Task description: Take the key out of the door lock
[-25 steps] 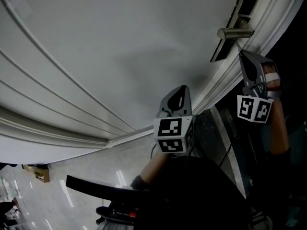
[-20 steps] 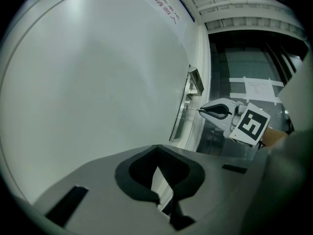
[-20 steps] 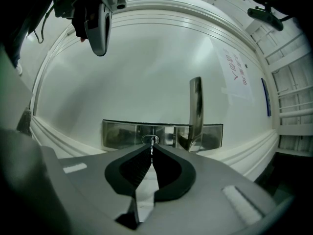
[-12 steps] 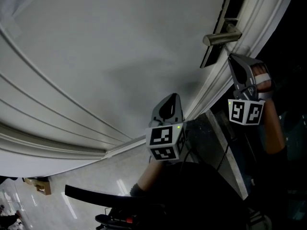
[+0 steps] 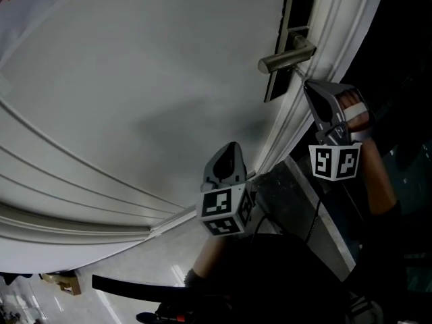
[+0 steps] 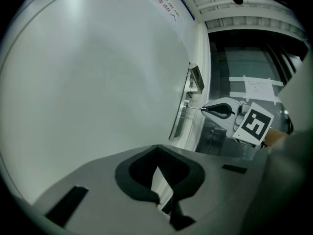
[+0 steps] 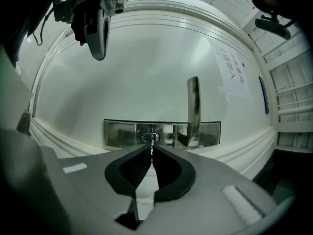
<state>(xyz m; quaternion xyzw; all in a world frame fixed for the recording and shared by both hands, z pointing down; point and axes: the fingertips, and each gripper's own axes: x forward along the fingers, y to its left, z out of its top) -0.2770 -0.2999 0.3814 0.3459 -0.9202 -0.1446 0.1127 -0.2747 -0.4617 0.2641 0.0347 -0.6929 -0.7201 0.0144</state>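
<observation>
My right tool (image 7: 151, 150) is clenched on the key (image 7: 152, 141). Its two black pads press together on the head of the key. The thin blade runs straight forward from the tips to the oval keyhole (image 7: 145, 137). The blade reaches the keyhole, but I cannot tell how deep it sits inside. The keyhole is in a shiny metal lock plate (image 7: 120, 132), which lies across the white door (image 7: 137, 82) in the right gripper view. The door handle (image 7: 193, 104) stands out of the same plate, just beside the keyhole. A paper sheet (image 7: 234, 72) with print is stuck on the door further away from the plate.

My left tool (image 6: 157, 151) is pressed together with nothing between the pads. It hangs in front of the plain door panel, well apart from the lock plate and touching nothing. From its camera I see the right tool from the side, with the thin key bridging the small space between its tips and the plate. Its marker cube (image 6: 254, 124) is behind, near my hand.
</observation>
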